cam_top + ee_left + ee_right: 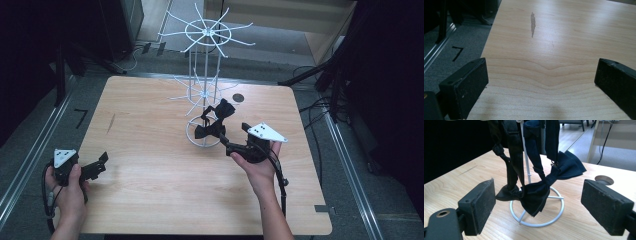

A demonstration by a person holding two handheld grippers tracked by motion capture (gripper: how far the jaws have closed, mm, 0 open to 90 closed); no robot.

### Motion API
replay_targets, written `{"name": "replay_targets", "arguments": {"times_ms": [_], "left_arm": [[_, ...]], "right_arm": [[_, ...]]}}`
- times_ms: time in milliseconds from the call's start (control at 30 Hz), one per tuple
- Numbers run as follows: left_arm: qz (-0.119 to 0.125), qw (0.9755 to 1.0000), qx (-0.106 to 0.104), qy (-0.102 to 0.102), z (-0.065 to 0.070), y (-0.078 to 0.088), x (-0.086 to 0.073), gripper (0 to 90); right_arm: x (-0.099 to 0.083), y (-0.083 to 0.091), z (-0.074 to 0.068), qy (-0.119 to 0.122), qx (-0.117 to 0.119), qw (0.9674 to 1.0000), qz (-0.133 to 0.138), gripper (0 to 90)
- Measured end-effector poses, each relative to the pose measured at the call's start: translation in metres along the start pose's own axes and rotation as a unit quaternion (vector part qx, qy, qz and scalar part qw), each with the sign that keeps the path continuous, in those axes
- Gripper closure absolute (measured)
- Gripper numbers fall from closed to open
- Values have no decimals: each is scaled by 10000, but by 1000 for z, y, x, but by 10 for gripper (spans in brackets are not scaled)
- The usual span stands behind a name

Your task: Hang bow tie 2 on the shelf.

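Jaws of both grippers gape empty over the scuffed wooden table (150, 150) on grey floor (30, 145).

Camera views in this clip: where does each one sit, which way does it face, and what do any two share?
High view: above the person's side, looking forward and down on the table; both hands, the left gripper and the right gripper show.
Left gripper view: rides the left gripper, looking over bare tabletop toward a dark streak; its open jaws show.
Right gripper view: rides the right gripper, facing the bow ties on the white wire stand; its open jaws show.
Shared: high and right gripper views both show the stand and ties.
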State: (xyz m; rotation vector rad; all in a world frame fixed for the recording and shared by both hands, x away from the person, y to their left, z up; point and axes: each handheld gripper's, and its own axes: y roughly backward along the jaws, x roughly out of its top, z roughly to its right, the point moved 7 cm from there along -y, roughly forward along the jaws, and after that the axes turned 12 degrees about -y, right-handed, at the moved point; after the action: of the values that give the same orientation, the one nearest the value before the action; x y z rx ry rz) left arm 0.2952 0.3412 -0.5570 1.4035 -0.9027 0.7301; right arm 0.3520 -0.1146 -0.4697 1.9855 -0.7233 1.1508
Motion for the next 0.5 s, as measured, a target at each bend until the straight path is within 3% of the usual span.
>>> {"name": "replay_targets", "arguments": {"times_ms": [500], "left_arm": [[-1, 10000, -9, 17, 1, 0, 0, 0]], "right_arm": [[-21, 15, 23, -22, -193, 9998, -51, 122]]}}
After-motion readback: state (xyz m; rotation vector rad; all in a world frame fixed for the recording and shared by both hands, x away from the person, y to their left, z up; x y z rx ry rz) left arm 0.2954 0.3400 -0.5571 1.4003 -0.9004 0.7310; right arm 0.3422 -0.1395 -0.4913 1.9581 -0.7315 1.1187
